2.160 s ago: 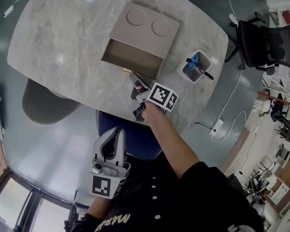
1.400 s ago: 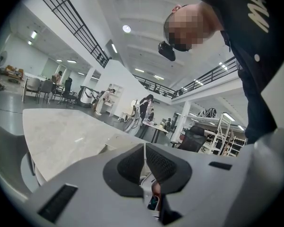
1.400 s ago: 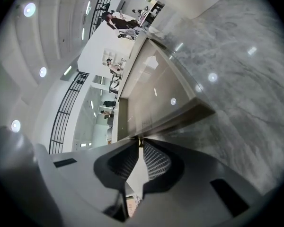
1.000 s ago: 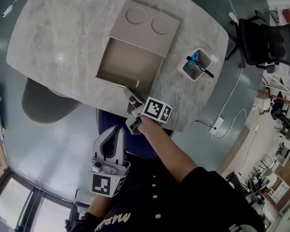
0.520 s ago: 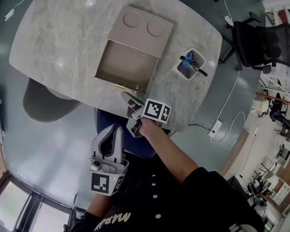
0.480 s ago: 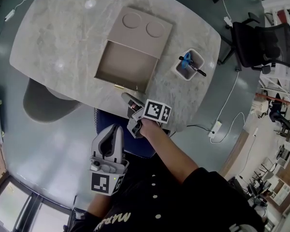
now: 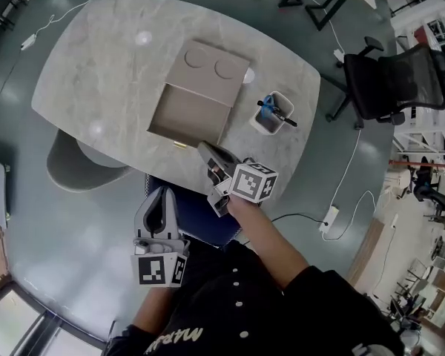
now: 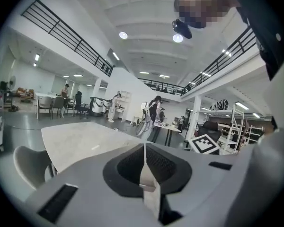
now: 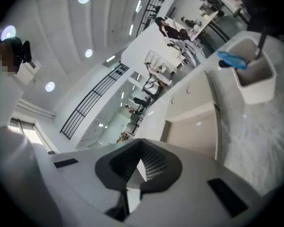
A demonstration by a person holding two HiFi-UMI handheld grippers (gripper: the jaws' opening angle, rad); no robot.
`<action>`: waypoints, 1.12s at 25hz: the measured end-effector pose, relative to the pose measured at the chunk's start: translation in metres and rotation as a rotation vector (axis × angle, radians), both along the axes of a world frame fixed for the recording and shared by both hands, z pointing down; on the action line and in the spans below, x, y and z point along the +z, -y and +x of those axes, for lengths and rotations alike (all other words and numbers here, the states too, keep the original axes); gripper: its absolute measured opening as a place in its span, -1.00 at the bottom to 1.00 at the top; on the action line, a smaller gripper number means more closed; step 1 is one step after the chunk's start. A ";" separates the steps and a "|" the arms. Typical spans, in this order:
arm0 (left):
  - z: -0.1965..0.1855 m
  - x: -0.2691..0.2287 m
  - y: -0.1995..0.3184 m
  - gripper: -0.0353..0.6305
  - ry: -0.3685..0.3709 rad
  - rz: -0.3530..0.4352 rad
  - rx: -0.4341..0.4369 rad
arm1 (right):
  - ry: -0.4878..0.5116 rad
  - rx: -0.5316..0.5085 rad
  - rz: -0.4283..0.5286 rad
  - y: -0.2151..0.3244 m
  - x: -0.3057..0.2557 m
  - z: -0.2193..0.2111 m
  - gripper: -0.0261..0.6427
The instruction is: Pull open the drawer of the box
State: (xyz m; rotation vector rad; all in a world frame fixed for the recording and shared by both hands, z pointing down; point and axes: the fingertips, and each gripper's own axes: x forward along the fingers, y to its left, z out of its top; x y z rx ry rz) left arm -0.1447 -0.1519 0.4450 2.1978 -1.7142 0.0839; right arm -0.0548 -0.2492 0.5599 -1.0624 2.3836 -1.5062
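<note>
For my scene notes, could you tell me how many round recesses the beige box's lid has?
2. One round recess lies on the left of the flat beige box lid, the other beside it on the right, behind the pulled-out drawer. None appears hidden.

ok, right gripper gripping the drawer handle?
No, the right gripper is shut on nothing, off the handle of the open drawer.

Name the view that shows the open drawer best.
Head view: the whole drawer shows from above, pulled out of the box. The right gripper view catches it low and foreshortened. The left gripper view shows the tabletop but no drawer.
</note>
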 end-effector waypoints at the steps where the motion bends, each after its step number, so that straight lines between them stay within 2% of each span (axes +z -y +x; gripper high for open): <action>1: 0.001 -0.004 -0.002 -0.83 0.005 0.005 -0.009 | -0.013 0.000 0.041 -0.001 -0.013 0.006 -0.93; 9: 0.019 -0.043 -0.024 -0.83 0.026 0.105 -0.026 | -0.123 0.011 0.315 -0.022 -0.098 0.054 -0.93; 20: 0.042 -0.088 -0.055 -0.83 0.049 0.217 -0.047 | -0.206 0.060 0.523 -0.072 -0.165 0.115 -0.93; 28: 0.061 -0.127 -0.083 -0.83 0.076 0.313 -0.063 | -0.342 0.092 0.745 -0.117 -0.231 0.158 -0.93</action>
